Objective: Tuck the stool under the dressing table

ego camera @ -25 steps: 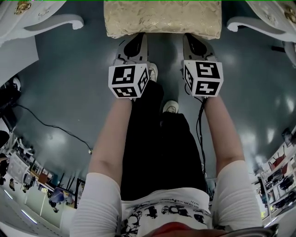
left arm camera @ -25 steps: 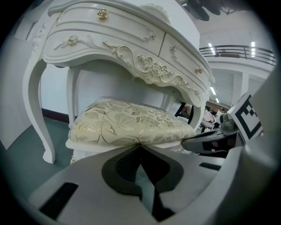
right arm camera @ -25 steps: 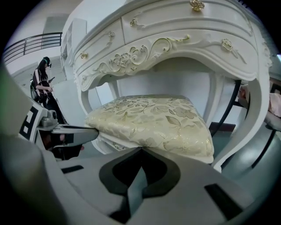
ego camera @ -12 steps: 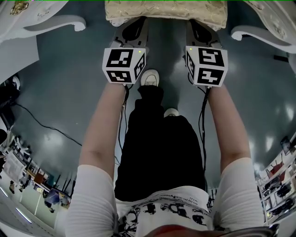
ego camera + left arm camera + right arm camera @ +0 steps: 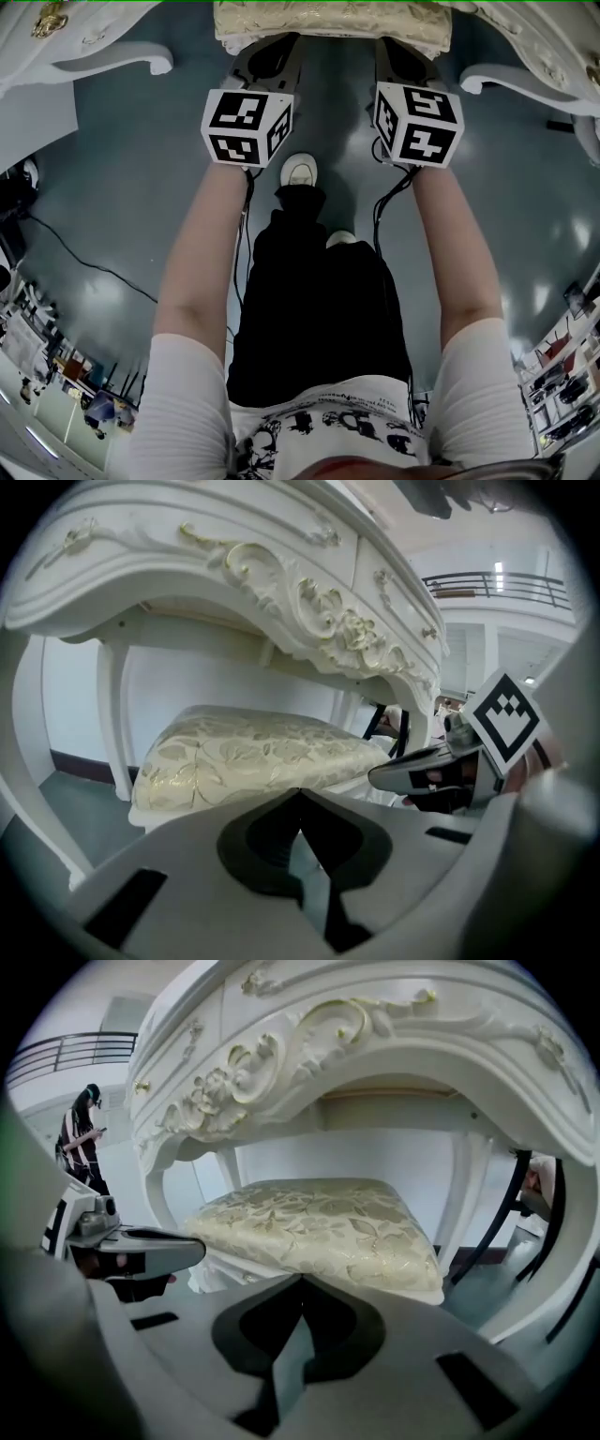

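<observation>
One stool (image 5: pixel 328 28) and one dressing table (image 5: pixel 281 583) are here, two of the table's curved legs (image 5: pixel 103 58) (image 5: pixel 506 75) showing from above. There are two tools, the left tool (image 5: pixel 300 795) and the right tool (image 5: pixel 300 1283), each with one marker cube (image 5: pixel 246 127) (image 5: pixel 419 124). Two white shoes (image 5: pixel 299 171) (image 5: pixel 339 239) and one distant person (image 5: pixel 82 1143) also show.

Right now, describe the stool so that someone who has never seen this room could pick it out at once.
Find the white dressing table with carved scrollwork along its front. Under its arch, between its curved legs, stands the stool. It alone is upholstered: a cream cushion with a gold leaf pattern on a white base.
</observation>
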A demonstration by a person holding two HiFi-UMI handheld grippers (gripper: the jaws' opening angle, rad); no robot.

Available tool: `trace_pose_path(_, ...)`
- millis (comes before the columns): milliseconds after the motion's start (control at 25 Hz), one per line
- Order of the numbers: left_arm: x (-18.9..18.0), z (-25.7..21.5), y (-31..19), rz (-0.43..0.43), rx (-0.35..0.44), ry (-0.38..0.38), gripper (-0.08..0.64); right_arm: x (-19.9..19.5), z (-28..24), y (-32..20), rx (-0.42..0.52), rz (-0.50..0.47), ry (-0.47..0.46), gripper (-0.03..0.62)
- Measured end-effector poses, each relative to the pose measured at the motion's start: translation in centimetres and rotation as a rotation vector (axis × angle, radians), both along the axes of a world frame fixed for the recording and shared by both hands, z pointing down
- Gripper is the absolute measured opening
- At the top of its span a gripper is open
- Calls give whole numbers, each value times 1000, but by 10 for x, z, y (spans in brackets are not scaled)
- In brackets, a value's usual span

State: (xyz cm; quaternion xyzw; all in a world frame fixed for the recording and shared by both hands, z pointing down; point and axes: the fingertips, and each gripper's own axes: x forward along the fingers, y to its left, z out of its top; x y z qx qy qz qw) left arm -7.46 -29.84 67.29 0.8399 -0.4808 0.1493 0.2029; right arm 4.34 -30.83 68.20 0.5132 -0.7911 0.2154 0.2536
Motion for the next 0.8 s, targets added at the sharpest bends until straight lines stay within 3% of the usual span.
trace_pose_path(240, 11, -67, 37, 12, 38, 45, 17, -3, -71, 39, 72, -33, -80, 17)
trace_pose_path(440, 8, -133, 89, -16, 50, 77, 17, -2, -142, 90, 122, -71, -80, 17)
trace_pose_path(640, 6, -209, 133, -38, 52, 51, 17, -3, -229, 127, 186, -97, -106, 17)
trace_pose_path(800, 8, -288, 153, -60, 109, 72, 17, 1, -310, 151, 257, -107, -143, 17)
